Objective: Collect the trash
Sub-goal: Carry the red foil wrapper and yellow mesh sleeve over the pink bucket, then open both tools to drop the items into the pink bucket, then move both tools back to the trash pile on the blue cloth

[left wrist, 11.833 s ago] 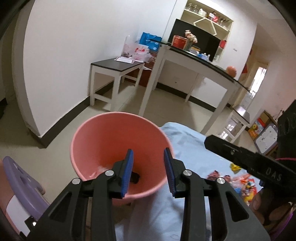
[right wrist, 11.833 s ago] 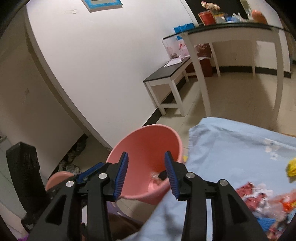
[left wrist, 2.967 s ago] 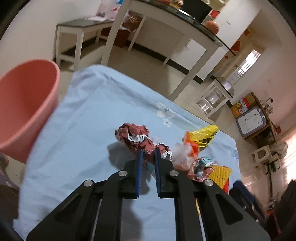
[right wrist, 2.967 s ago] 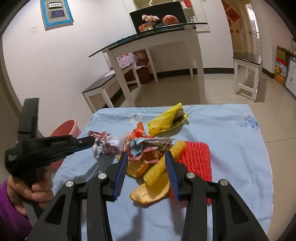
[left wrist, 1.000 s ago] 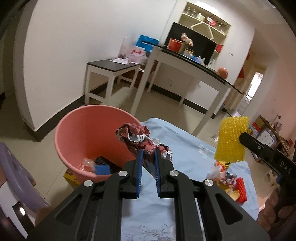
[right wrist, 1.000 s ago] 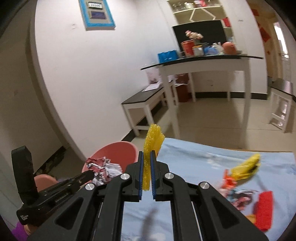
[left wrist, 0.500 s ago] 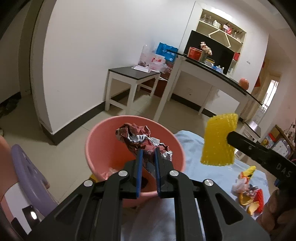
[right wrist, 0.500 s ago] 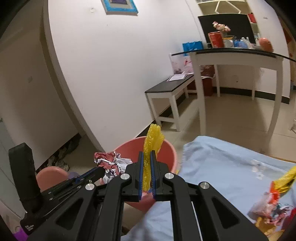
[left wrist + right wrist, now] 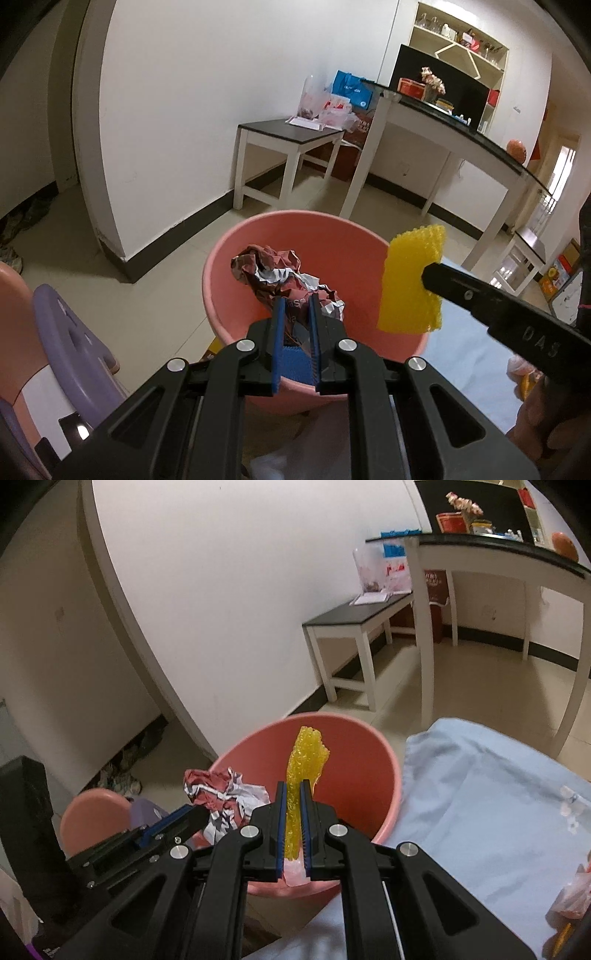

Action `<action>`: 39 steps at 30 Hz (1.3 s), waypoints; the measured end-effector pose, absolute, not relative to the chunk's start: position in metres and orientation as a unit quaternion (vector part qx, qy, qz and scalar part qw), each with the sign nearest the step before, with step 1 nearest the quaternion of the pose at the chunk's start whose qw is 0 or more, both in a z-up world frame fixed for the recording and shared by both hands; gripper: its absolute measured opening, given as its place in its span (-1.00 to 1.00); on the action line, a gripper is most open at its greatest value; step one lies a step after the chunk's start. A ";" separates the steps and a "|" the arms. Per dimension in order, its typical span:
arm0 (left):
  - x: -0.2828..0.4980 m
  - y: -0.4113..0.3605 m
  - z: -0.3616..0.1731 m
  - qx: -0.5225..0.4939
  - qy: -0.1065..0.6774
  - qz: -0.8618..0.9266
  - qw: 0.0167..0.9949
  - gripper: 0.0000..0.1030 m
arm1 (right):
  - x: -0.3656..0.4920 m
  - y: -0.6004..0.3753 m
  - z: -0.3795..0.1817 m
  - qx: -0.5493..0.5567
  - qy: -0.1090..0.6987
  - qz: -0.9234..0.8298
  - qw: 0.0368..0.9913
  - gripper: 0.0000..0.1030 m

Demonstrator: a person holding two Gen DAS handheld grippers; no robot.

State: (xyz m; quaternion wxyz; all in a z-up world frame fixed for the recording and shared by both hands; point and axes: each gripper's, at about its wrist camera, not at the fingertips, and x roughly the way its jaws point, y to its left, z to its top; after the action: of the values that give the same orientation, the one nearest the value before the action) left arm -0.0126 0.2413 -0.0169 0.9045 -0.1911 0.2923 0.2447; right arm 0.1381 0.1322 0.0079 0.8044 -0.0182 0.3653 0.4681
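My left gripper (image 9: 295,314) is shut on a crumpled red and silver wrapper (image 9: 284,275) and holds it over the pink bucket (image 9: 258,236). My right gripper (image 9: 294,805) is shut on a yellow foam net (image 9: 304,760), held upright above the same pink bucket (image 9: 354,738). In the left wrist view the yellow foam net (image 9: 412,282) hangs over the bucket's right rim. In the right wrist view the wrapper (image 9: 221,794) sits over the bucket's left rim. Some trash lies at the bucket's bottom, mostly hidden.
The bucket stands on the floor beside the table covered with a light blue cloth (image 9: 480,794). More trash (image 9: 570,897) lies at its right. A purple stool (image 9: 70,350) is at the left. A low black-topped side table (image 9: 291,136) and a tall desk (image 9: 461,129) stand behind.
Both grippers have moved closer to the bucket, so the wrapper and the foam net now hang over its opening. Both stay shut on their loads.
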 end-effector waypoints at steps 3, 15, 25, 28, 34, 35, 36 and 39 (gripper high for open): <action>-0.008 0.246 -0.022 -0.194 0.300 0.246 0.901 -0.77 | 0.142 0.138 -0.002 -0.025 0.376 0.466 0.800 -0.87; 0.000 0.259 -0.036 -0.222 0.318 0.246 0.888 -0.62 | 0.154 0.145 -0.023 -0.039 0.400 0.449 0.798 -0.72; -0.002 0.254 -0.027 -0.231 0.310 0.228 0.893 -0.41 | 0.148 0.130 -0.012 -0.034 0.395 0.456 0.797 -0.40; -0.004 0.250 -0.022 -0.225 0.307 0.229 0.896 -0.41 | 0.143 0.125 -0.006 -0.031 0.389 0.461 0.797 -0.38; -0.006 0.236 -0.013 -0.214 0.308 0.229 0.898 -0.41 | 0.131 0.107 0.000 -0.029 0.387 0.463 0.797 -0.35; -0.008 0.231 -0.010 -0.213 0.307 0.228 0.899 -0.41 | 0.127 0.102 0.003 -0.031 0.385 0.463 0.798 -0.35; -0.009 0.226 -0.008 -0.211 0.307 0.225 0.900 -0.41 | 0.123 0.098 0.005 -0.033 0.381 0.465 0.798 -0.33; -0.014 0.209 0.001 -0.196 0.304 0.220 0.906 -0.41 | 0.108 0.080 0.014 -0.039 0.365 0.467 0.805 -0.27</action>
State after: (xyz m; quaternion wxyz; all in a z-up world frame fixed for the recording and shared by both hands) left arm -0.0140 0.2086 0.0012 0.9058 -0.1961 0.3045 0.2200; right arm 0.1084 0.0802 0.0136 0.8047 -0.0388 0.3651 0.4665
